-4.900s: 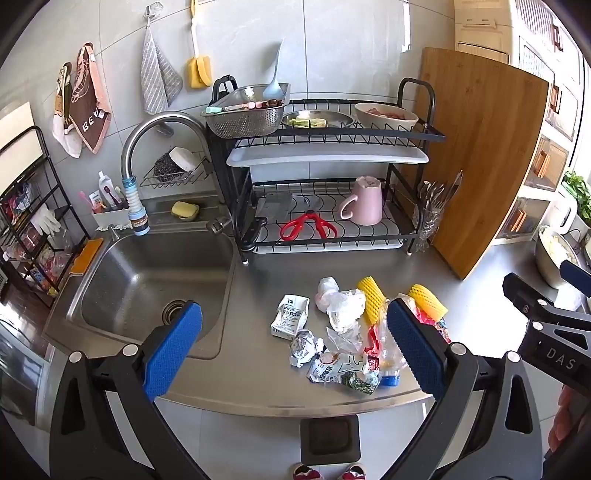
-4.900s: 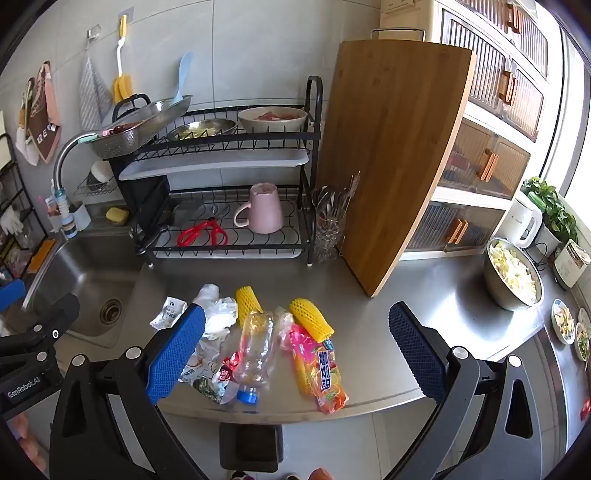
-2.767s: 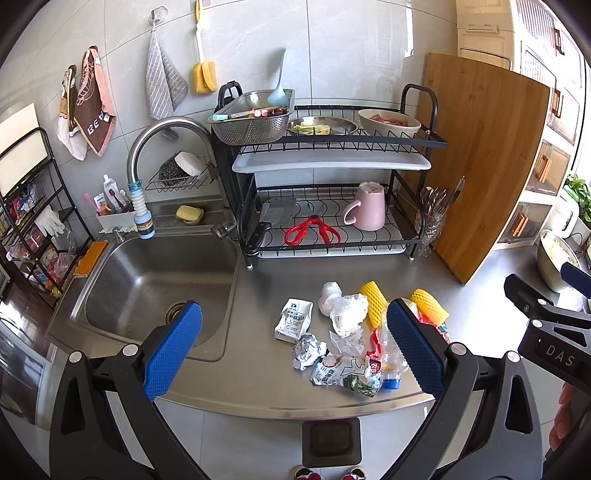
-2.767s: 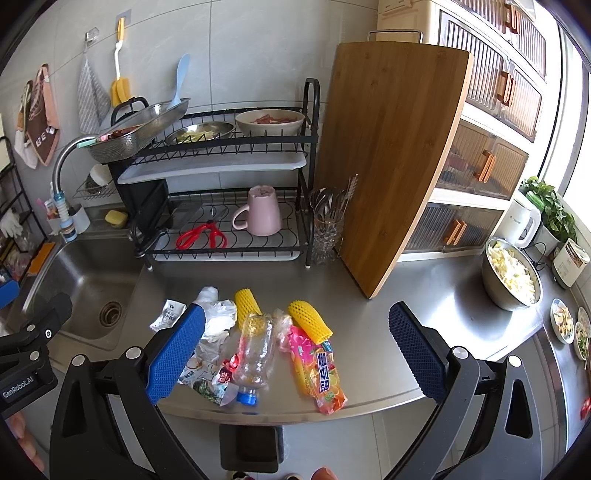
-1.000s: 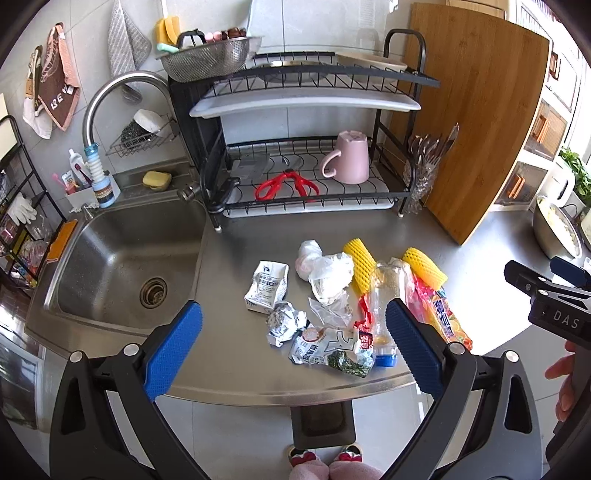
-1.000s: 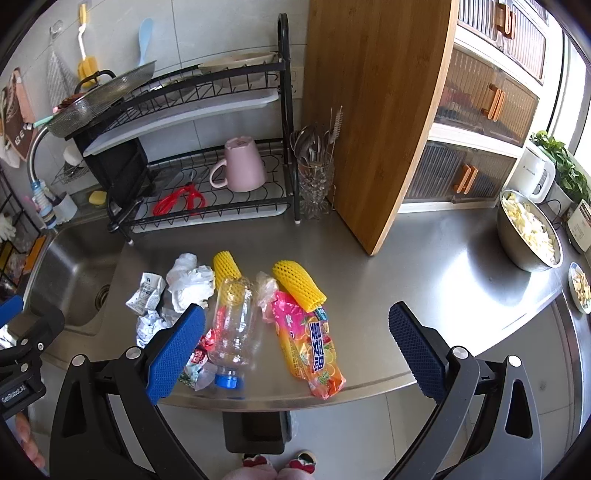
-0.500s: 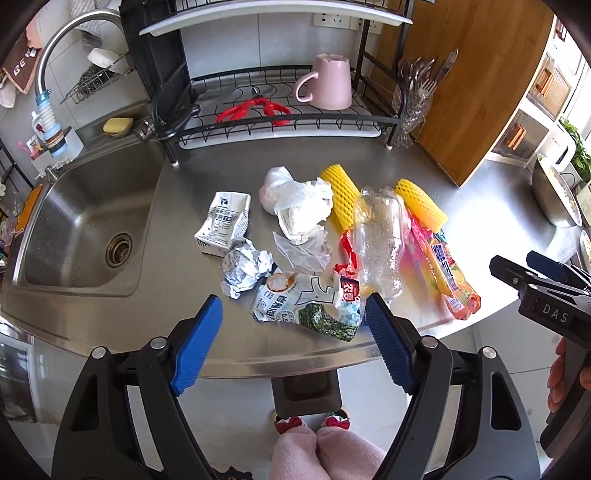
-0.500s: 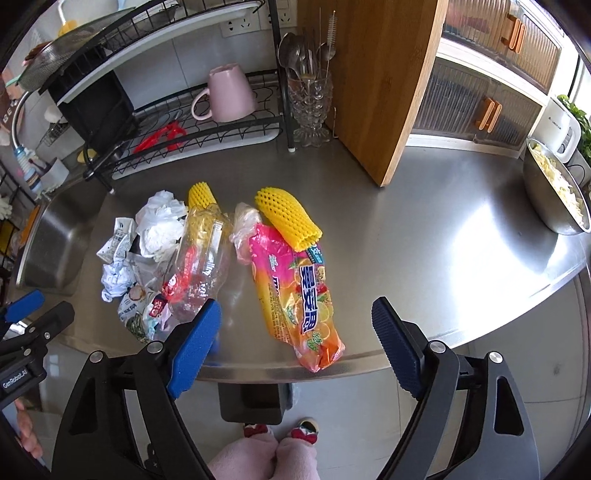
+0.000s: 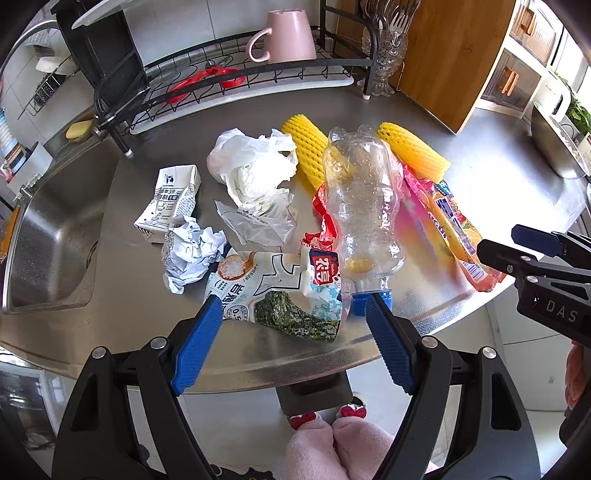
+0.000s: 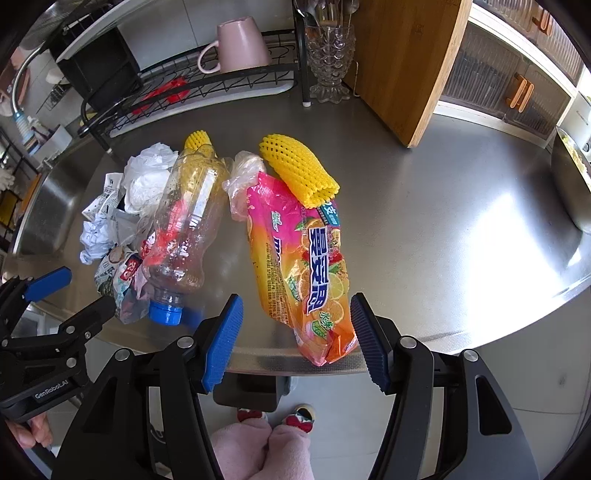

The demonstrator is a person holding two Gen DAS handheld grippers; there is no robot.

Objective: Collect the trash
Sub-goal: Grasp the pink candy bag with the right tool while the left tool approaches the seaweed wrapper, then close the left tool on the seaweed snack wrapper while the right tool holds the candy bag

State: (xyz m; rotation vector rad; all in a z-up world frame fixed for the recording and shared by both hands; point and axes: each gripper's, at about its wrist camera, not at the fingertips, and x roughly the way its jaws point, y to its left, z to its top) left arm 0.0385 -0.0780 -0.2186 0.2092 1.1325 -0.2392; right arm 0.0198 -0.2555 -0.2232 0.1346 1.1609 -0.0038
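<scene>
Trash lies in a heap on the steel counter [image 10: 461,229]. My left gripper [image 9: 293,306] is open, its jaws on either side of a white and green snack wrapper [image 9: 273,291] at the front edge. Behind it lie a clear plastic bottle [image 9: 364,206] with a blue cap, crumpled paper [image 9: 192,251], a milk carton [image 9: 170,199], a white plastic bag [image 9: 255,166] and two yellow foam nets [image 9: 306,151]. My right gripper [image 10: 295,310] is open around the near end of an orange and pink candy bag [image 10: 299,258]. The bottle [image 10: 184,221] lies left of it.
A sink [image 9: 40,229] is at the left. A black dish rack [image 9: 236,77] with a pink mug [image 9: 286,35] and red scissors stands behind the trash. A wooden cutting board [image 10: 402,62] leans at the back right. A steel bowl [image 9: 557,147] is far right.
Both grippers have moved down and forward to the counter's front edge. The left now brackets the snack wrapper, the right brackets the candy bag. Both jaws have narrowed slightly.
</scene>
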